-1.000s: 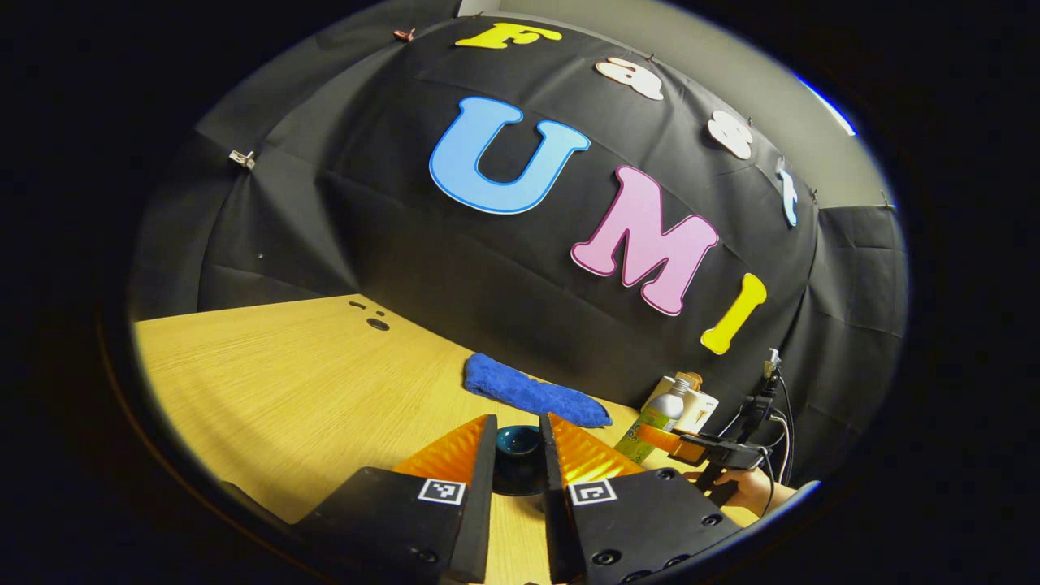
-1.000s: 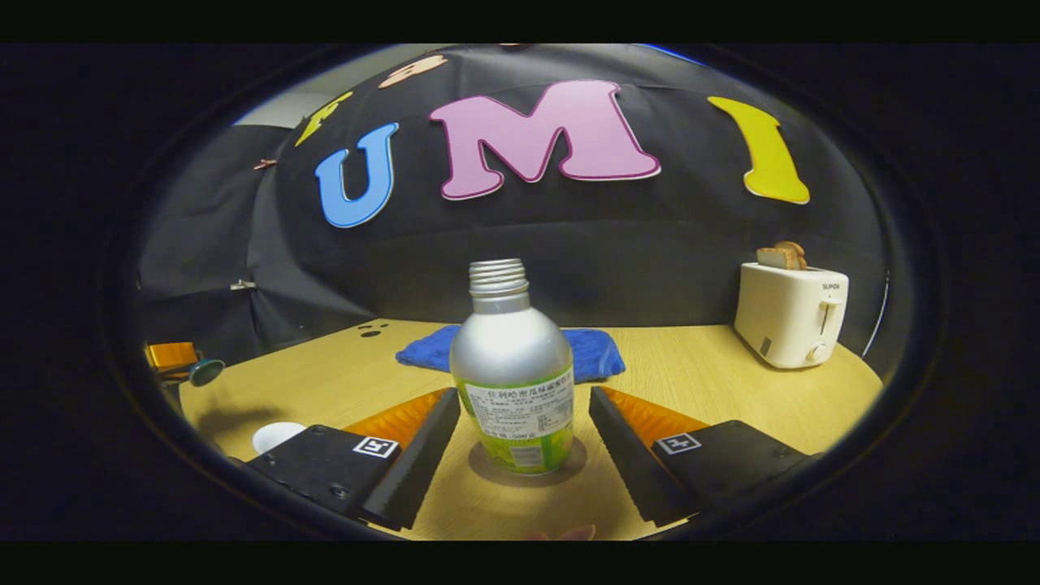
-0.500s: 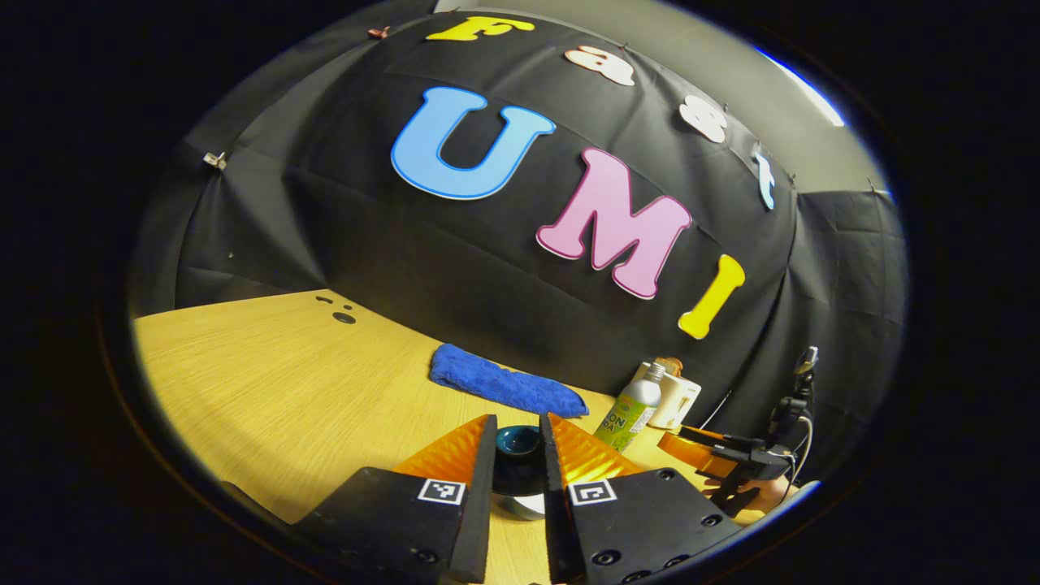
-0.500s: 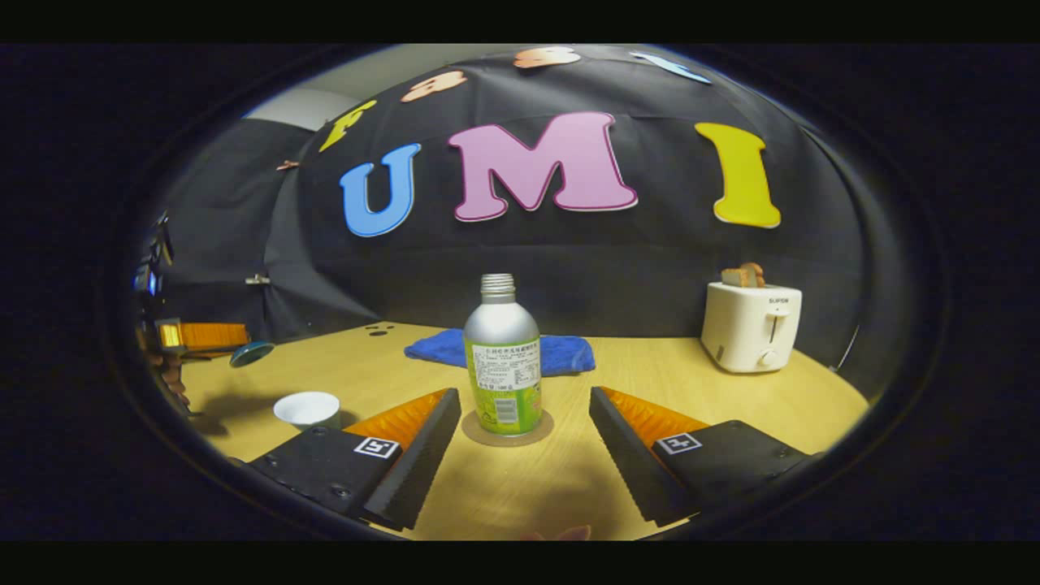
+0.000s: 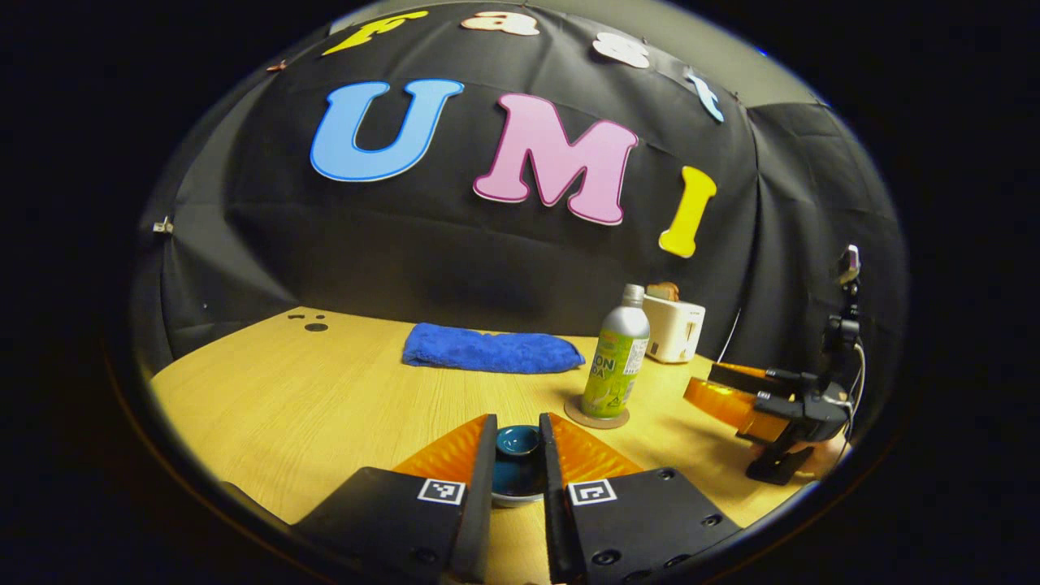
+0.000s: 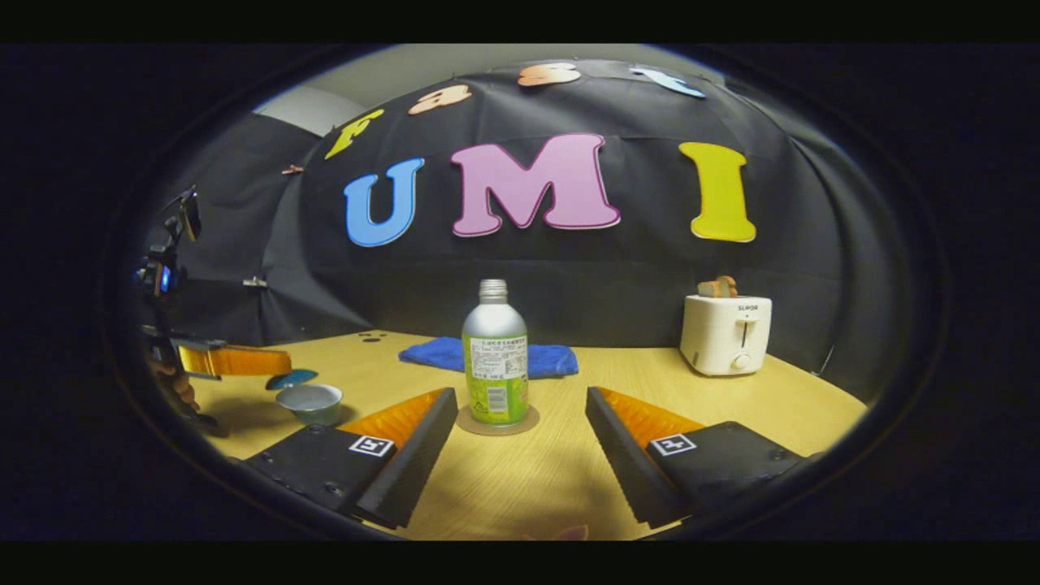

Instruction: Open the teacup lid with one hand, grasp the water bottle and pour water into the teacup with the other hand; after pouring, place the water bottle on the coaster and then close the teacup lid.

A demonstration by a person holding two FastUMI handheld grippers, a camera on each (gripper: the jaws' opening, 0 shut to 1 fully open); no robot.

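Your tabletop (image 6: 731, 406) carries a blue towel (image 6: 487, 357) along its back edge and a white toaster (image 6: 725, 334) toward the back right corner. The water bottle (image 6: 495, 366) stands upright on its coaster (image 6: 497, 426) mid-tabletop, your right tongs (image 6: 520, 443) spread wide and clear of it. Near the left edge, your left tongs (image 5: 517, 455) pinch the teacup lid (image 5: 517, 467) just above the open teacup (image 6: 309, 402).

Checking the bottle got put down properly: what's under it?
The bottle stands upright on a round coaster on the table. The coaster's middle is covered by the bottle.
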